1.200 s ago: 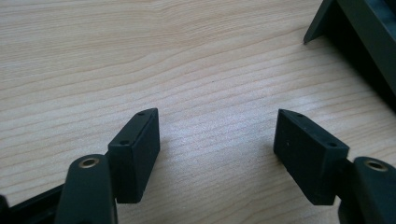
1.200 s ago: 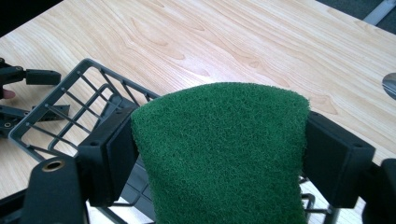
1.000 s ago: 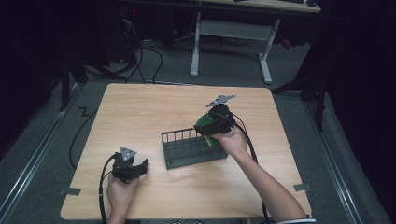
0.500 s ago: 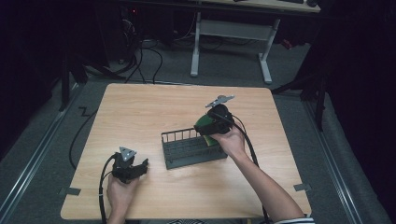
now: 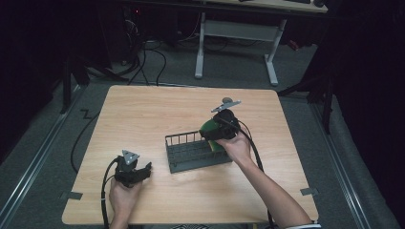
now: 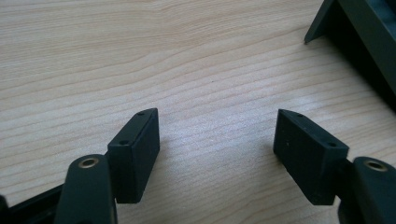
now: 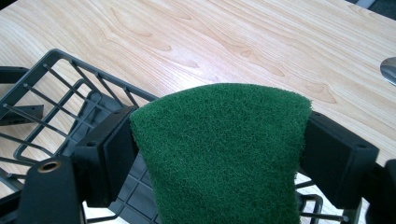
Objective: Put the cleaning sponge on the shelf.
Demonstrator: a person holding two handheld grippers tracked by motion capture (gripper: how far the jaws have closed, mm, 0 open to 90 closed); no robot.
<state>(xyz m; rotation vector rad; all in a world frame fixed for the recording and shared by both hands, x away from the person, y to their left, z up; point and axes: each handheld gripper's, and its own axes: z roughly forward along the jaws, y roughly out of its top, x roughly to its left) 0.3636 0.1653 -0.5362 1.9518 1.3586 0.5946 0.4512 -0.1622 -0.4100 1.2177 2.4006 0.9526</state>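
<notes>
A green scouring sponge [image 7: 219,154] is bowed between the two black pads of my right gripper [image 7: 219,140], which is shut on it. In the high view this gripper [image 5: 211,136] holds the sponge [image 5: 207,129] over the right end of a dark grey wire rack [image 5: 191,153]. The rack [image 7: 56,93] lies just below and beyond the sponge in the right gripper view. My left gripper [image 5: 144,168] rests near the front left of the wooden table [image 5: 153,114]. Its jaws [image 6: 217,140] stand wide open over bare wood, and a corner of the rack [image 6: 359,28] shows at the upper right.
The table's front edge runs just behind both hands. Cables [image 5: 79,143] trail off its left side to the floor. A white-legged desk [image 5: 236,47] stands beyond the far edge. Bare wood stretches across the far half and the left of the rack.
</notes>
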